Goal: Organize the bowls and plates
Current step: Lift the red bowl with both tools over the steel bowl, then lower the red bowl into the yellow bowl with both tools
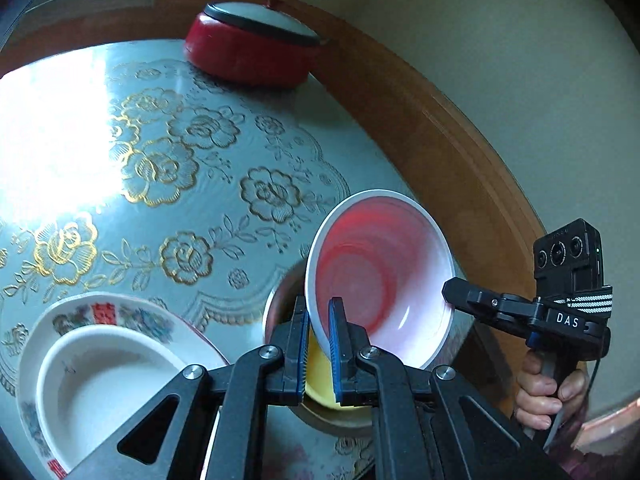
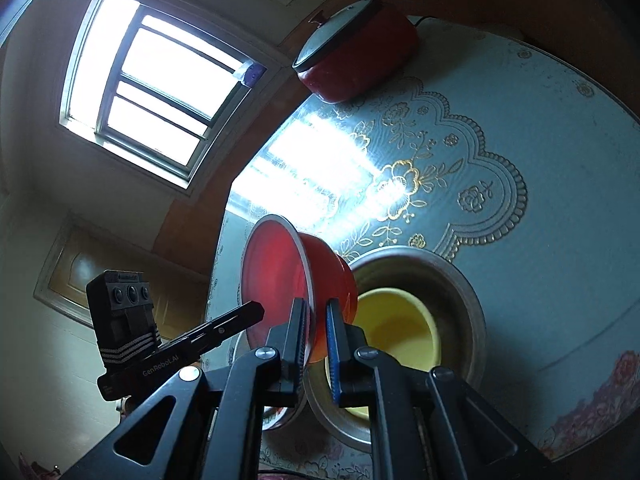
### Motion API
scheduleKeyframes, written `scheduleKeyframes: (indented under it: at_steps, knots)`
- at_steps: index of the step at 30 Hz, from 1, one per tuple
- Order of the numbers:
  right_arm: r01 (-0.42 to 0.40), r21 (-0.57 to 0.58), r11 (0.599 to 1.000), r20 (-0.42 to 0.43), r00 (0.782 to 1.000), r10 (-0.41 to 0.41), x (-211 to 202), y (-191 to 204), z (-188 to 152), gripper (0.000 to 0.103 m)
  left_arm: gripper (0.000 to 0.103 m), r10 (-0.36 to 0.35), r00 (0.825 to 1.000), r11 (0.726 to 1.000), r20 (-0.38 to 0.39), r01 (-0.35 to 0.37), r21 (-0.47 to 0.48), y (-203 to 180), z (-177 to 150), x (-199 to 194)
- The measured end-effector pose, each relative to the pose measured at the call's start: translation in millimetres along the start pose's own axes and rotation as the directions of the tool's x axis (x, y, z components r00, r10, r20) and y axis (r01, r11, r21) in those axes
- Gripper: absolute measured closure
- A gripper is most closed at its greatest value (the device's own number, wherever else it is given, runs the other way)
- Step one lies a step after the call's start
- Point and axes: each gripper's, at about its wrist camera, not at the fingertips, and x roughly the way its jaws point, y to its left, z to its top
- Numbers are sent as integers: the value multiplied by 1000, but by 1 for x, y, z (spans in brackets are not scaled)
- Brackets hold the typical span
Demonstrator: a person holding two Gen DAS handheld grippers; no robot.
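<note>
both your left gripper (image 1: 319,354) and right gripper (image 2: 318,350) clamp the tilted red bowl's (image 1: 380,276) rim above the yellow bowl (image 2: 400,332).

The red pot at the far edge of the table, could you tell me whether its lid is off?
No, the red pot has its dark-rimmed lid seated on top.

Probably a home dining room: floral tablecloth (image 1: 168,168), window (image 2: 148,80).
</note>
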Motion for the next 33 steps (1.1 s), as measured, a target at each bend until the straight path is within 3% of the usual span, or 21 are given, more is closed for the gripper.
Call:
scheduleKeyframes:
  at_steps: [16, 28, 33]
  knots:
    - [58, 121, 991, -50, 997, -53, 2, -41, -43, 92, 95, 17, 990, 1000, -138, -16, 2, 0, -33, 35]
    - [114, 121, 986, -55, 993, -109, 3, -48, -44, 85, 94, 49, 987, 999, -154, -49, 2, 0, -34, 51]
    - [195, 86, 977, -30, 981, -193, 2, -50, -44, 85, 94, 58, 988, 998, -144, -59, 1, -1, -33, 54]
